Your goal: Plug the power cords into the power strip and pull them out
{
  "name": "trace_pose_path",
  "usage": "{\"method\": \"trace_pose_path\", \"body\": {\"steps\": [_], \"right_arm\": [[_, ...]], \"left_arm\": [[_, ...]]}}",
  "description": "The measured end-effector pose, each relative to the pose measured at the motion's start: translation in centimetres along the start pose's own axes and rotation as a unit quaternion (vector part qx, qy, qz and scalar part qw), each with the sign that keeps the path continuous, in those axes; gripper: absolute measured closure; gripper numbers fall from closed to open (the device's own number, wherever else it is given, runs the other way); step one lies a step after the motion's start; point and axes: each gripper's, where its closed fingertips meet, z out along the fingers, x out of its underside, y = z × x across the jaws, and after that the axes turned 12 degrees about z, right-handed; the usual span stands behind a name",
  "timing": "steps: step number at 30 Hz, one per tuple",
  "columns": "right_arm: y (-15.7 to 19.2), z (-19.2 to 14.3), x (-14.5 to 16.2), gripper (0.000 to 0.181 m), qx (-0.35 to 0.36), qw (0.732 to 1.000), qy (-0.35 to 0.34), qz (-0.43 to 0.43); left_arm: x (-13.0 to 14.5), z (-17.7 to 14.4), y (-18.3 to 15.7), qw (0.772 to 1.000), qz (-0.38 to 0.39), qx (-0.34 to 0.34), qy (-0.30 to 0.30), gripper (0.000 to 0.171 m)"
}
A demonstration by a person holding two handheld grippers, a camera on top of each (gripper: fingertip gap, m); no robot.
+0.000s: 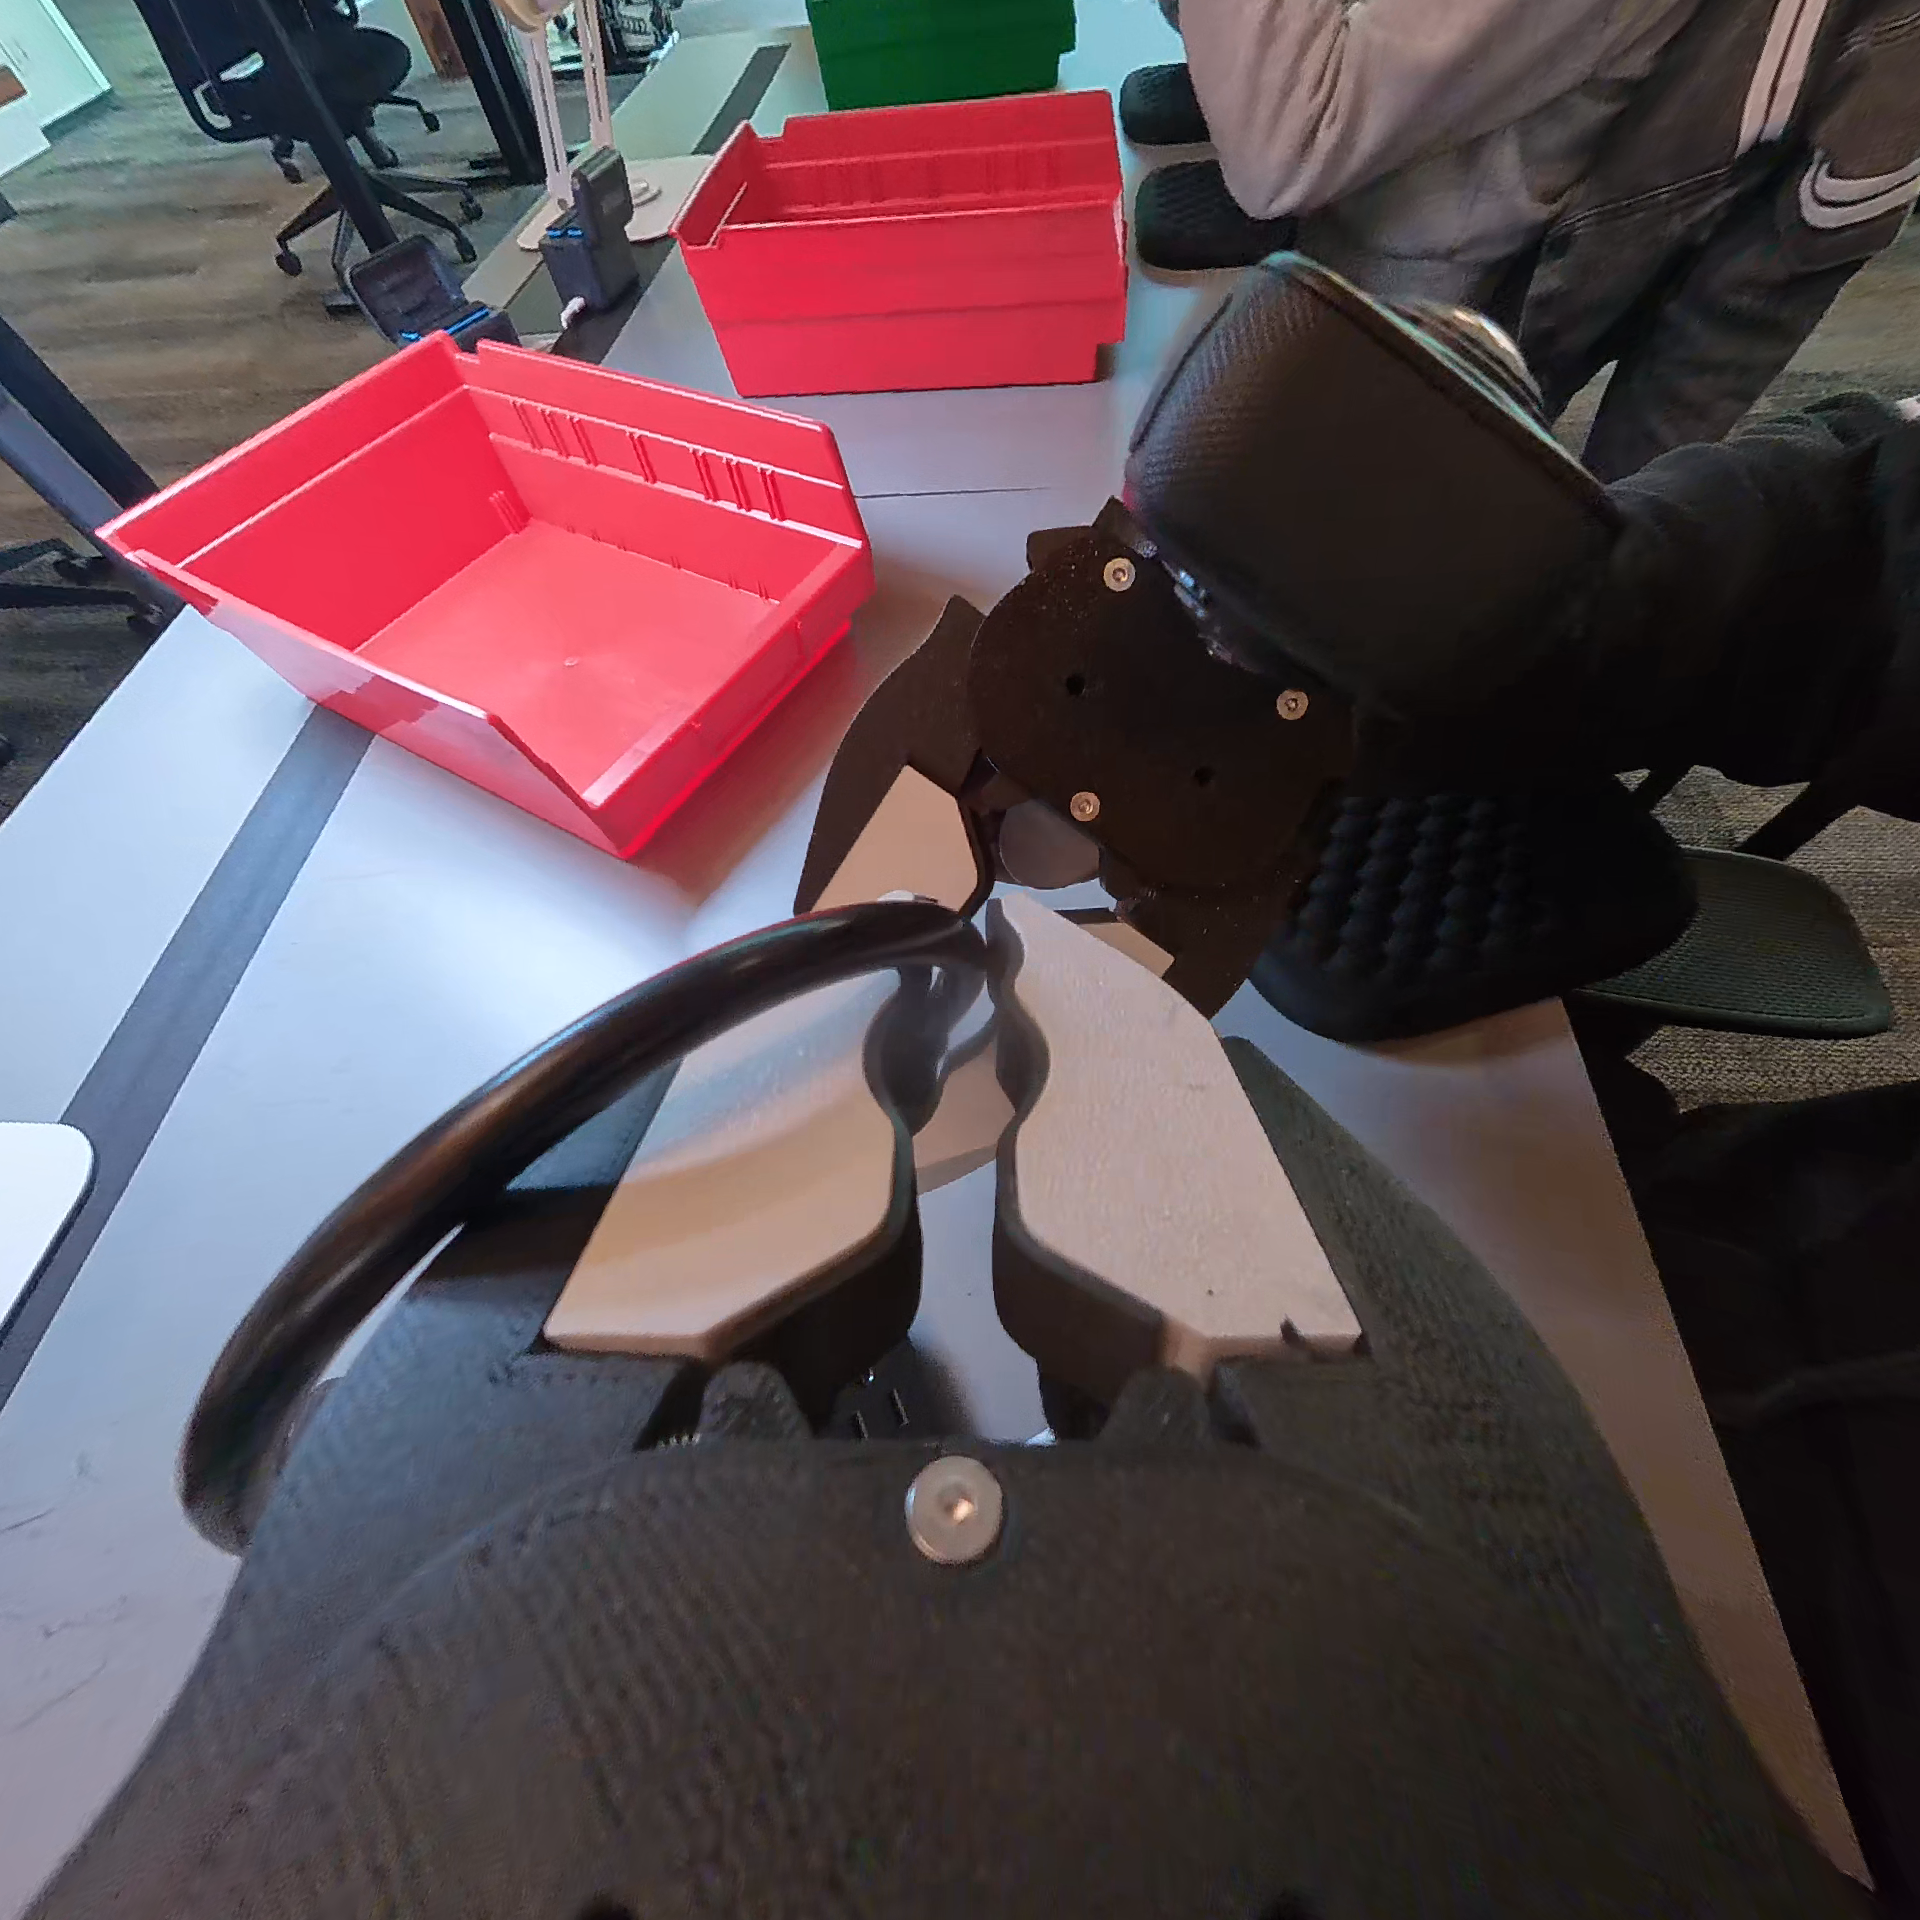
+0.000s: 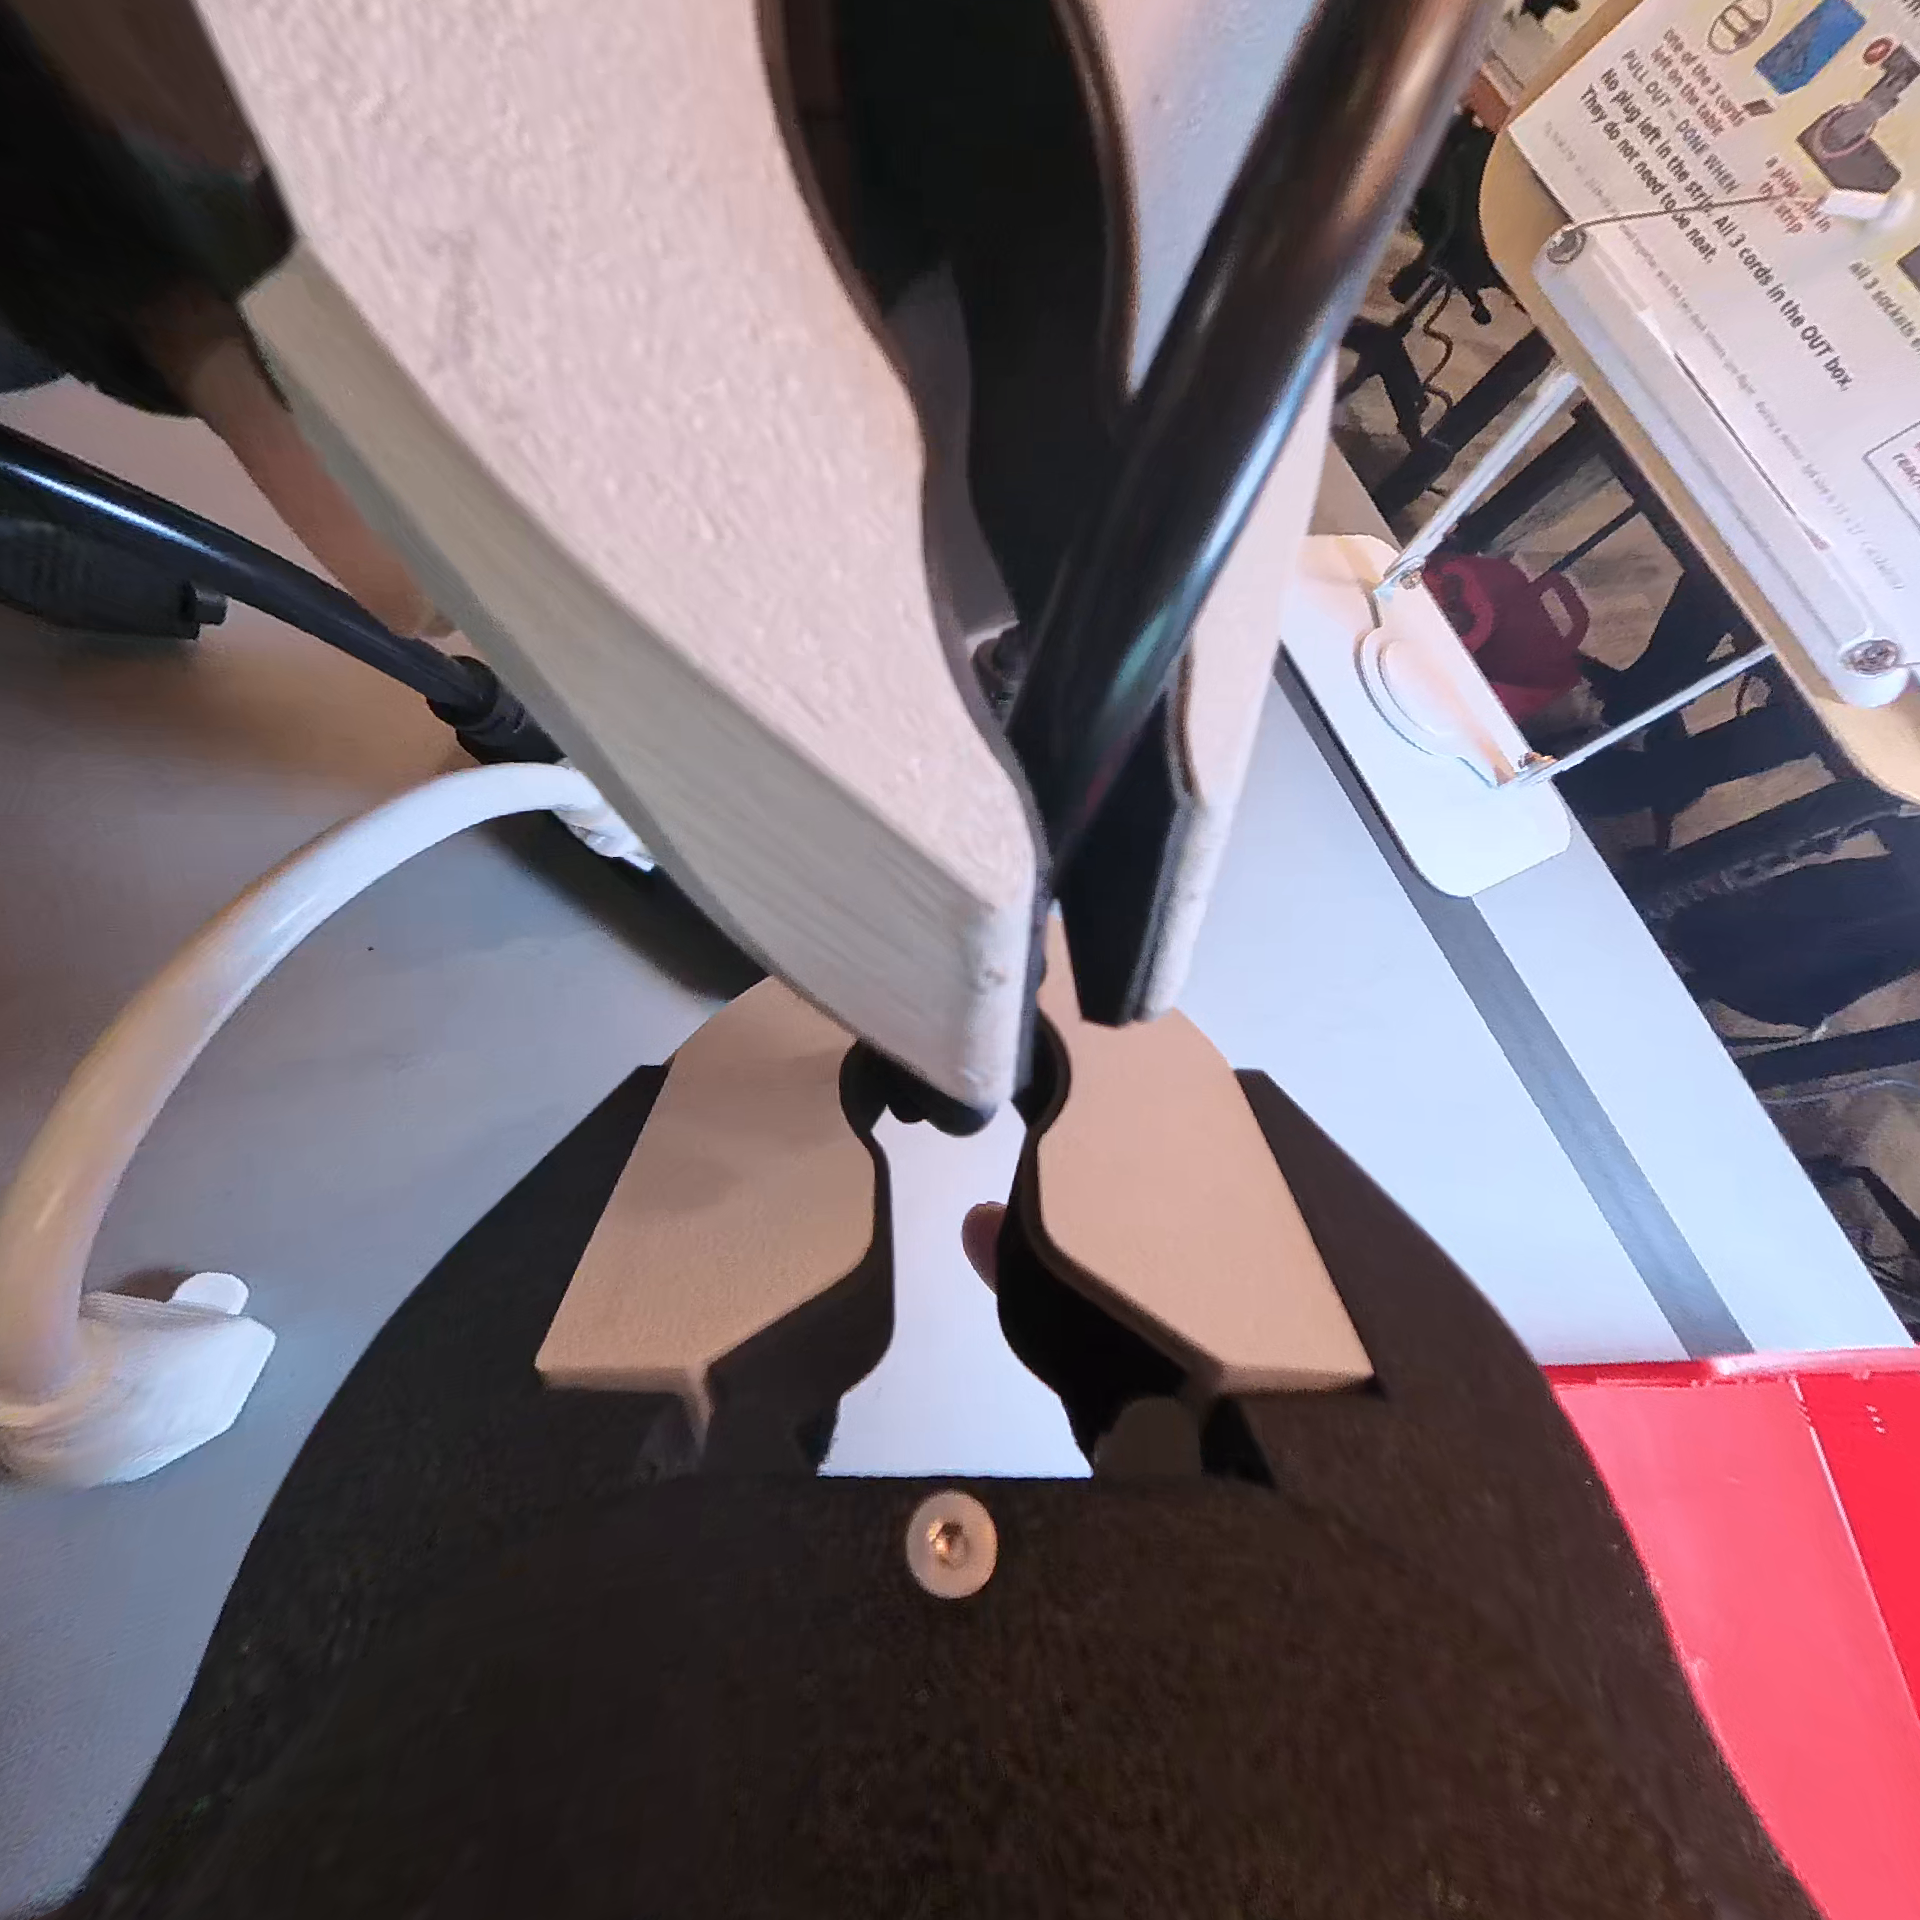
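My left gripper (image 1: pixel 977 945) is shut on a thick black cord (image 1: pixel 499 1122) that loops out to its left above the grey table (image 1: pixel 364 935). My right gripper (image 1: pixel 977 899), held by a black-gloved hand, comes in from the right and meets the left one tip to tip. In the right wrist view my right gripper (image 2: pixel 961 1060) is closed around the same black cord (image 2: pixel 1195 499), just below the left gripper (image 2: pixel 1049 997). A white cord (image 2: pixel 260 914) with a white plug (image 2: pixel 135 1382) lies on the table at left. The power strip is not clearly visible.
Two empty red bins (image 1: pixel 540 644) (image 1: pixel 914 239) stand on the table, with a green bin (image 1: pixel 935 52) behind them. A person (image 1: pixel 1455 104) stands at the far right. A second black cord (image 2: pixel 312 603) lies at left. An instruction sheet in a clear stand (image 2: pixel 1714 312) is at right. My right fingertips sit around 8 cm from my left ones.
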Motion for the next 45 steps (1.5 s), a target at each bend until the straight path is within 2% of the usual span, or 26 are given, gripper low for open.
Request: {"method": "trace_pose_path", "body": {"steps": [3,6,9,11,14,37,41,45], "right_arm": [[0.1,0.2,0.1,0.158,-0.004,1.0,0.005,-0.002],[0.1,0.1,0.4,0.145,-0.005,1.0,0.02,-0.005],[0.2,0.1,0.5,0.142,-0.003,1.0,0.025,-0.006],[0.5,0.2,0.4,0.143,-0.004,1.0,0.025,-0.008],[0.7,0.4,0.2,0.155,0.0,0.999,0.02,-0.028],[1.5,1.4,0.4,0.155,-0.032,0.999,0.04,-0.01],[1.6,1.6,0.4,0.149,-0.034,0.998,0.045,-0.003],[1.4,1.8,0.4,0.154,-0.028,0.999,0.046,-0.004]], "left_arm": [[0.2,0.1,0.1,1.0,0.0,-0.001,0.004,0.162],[0.2,-0.1,0.4,1.0,0.002,-0.007,0.005,0.162],[-0.1,-0.4,0.3,1.0,-0.002,-0.006,-0.004,0.162],[-0.3,-0.5,0.2,1.0,-0.004,-0.005,-0.01,0.162],[-0.5,-0.5,-0.1,1.0,-0.005,0.0,-0.016,0.162],[0.4,-0.7,0.2,1.0,-0.016,0.001,-0.021,0.161],[0.2,-0.6,0.1,1.0,-0.016,0.0,-0.024,0.161],[0.4,-0.6,0.1,1.0,-0.009,-0.007,-0.016,0.161]]}}
